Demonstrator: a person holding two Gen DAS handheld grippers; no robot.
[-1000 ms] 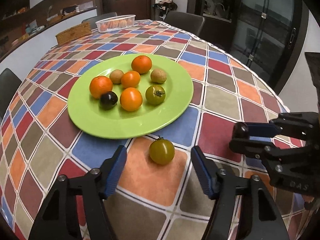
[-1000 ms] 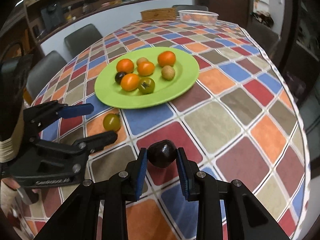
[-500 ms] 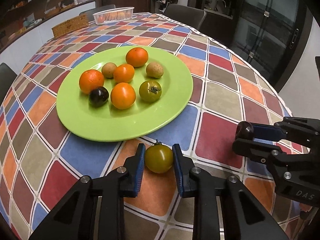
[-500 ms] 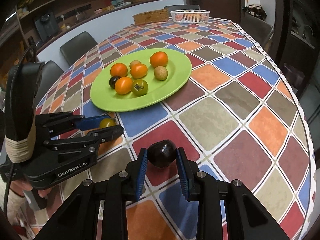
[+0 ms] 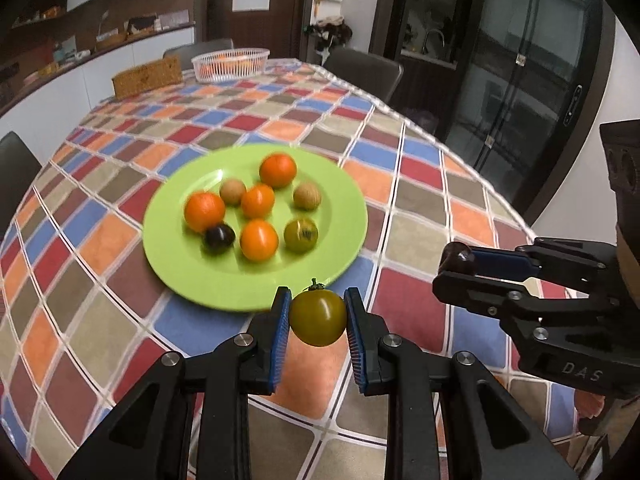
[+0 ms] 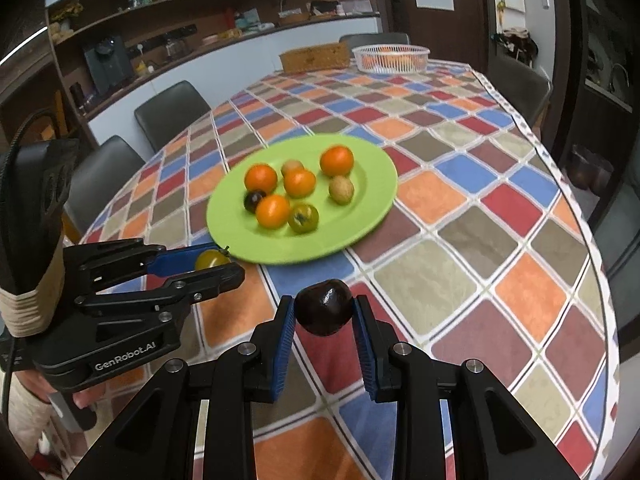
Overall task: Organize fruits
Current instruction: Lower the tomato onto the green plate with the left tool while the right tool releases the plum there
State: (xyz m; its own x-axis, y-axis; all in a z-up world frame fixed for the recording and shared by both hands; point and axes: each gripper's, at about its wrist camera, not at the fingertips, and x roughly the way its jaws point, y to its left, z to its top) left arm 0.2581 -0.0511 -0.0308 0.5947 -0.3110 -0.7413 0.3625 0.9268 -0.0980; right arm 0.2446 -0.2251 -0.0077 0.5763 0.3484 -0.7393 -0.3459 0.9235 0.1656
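Above the tablecloth (image 5: pixel 416 200) – both grippers tilted down, left gripper (image 5: pixel 318 316) jaws clamping green tomato (image 5: pixel 318 317), right gripper (image 6: pixel 324 314) jaws gripping dark fruit (image 6: pixel 323 307).

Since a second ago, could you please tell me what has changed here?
The left gripper closed on the green-yellow tomato and lifted it off the checked tablecloth. The right gripper still holds the dark plum; the lime-green plate of fruit is unchanged.

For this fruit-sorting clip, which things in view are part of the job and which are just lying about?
Part of the job:
- green tomato in left gripper
- dark plum in right gripper
- green plate holding fruit

Lying about:
- white basket
- wicker box
- chairs
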